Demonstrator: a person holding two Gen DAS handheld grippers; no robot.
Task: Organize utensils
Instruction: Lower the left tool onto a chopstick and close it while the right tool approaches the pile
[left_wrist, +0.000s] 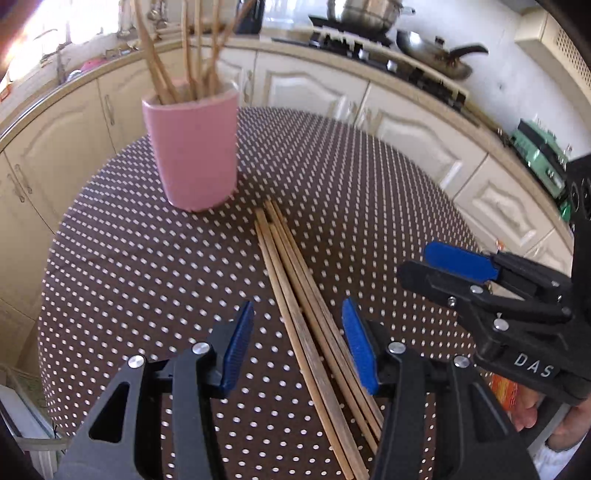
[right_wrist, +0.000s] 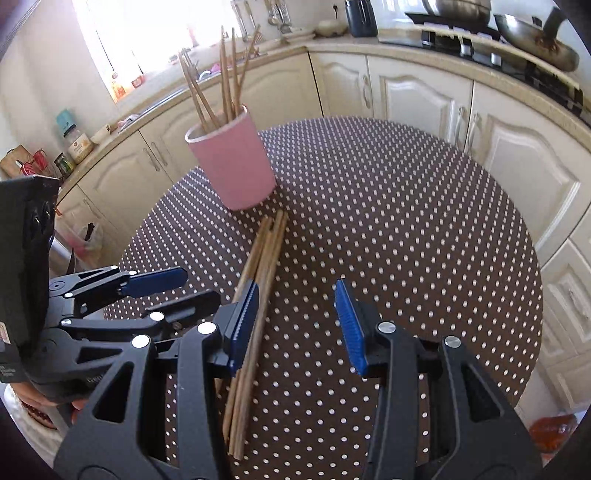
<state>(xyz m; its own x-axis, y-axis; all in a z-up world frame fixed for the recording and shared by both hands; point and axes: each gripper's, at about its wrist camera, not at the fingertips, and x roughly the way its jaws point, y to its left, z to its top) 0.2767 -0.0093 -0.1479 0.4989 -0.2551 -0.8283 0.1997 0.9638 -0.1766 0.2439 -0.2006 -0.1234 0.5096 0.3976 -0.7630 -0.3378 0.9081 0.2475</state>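
While both hand-held grippers hover over a dotted tabletop, a bundle of wooden chopsticks lies flat beside a pink cup.

Left wrist view: the left hand-held gripper (left_wrist: 297, 343) has its blue-padded jaws wide apart, straddling the near end of the loose chopsticks (left_wrist: 295, 288), which run away toward the pink cup (left_wrist: 194, 147); whether the pads touch the wood I cannot tell. The cup stands upright on the brown, white-dotted tabletop (left_wrist: 369, 192) and holds more chopsticks (left_wrist: 192, 48). The right hand-held gripper (left_wrist: 436, 266) reaches in from the right. Right wrist view: the right hand-held gripper (right_wrist: 295, 321) also has its jaws apart, its left pad just over the loose chopsticks (right_wrist: 258, 280). The left hand-held gripper (right_wrist: 184, 284) sits at the left, and the pink cup (right_wrist: 236, 162) stands just beyond the bundle's far tips.
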